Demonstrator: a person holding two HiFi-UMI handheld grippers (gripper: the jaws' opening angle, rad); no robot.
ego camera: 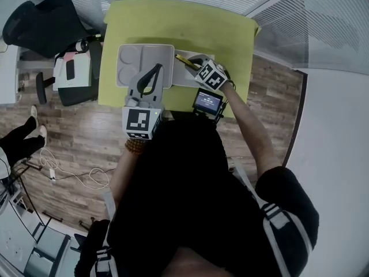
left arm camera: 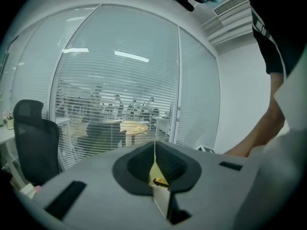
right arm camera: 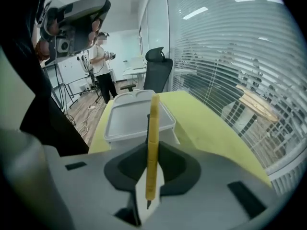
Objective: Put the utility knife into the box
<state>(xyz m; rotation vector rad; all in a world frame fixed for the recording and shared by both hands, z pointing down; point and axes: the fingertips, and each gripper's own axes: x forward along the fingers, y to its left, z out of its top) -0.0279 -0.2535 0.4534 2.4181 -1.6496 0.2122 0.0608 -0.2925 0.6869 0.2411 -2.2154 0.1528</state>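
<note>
Right gripper view: right claw [right arm camera: 152,147] level, tight on utility knife [right arm camera: 153,123], box [right arm camera: 124,134] just beyond; left claw [left arm camera: 155,150] closed.

Wood floor [ego camera: 75,137], blinded glass wall [left arm camera: 120,80], black chair [ego camera: 40,22]

Utility knife [right arm camera: 153,123]: yellow, dark tip. Box [right arm camera: 125,123]: pale grey-white. Table [ego camera: 173,22]: lime green. Left gripper [left arm camera: 155,152] and right gripper [right arm camera: 151,150] — light grey shells, dark grey inner lining, cubes [ego camera: 142,122] with black-and-white square markers. Floor [ego camera: 75,137]: brown wood grain. Office chair [ego camera: 43,19]: black. Shirt [ego camera: 173,201] — black, white stripes.
</note>
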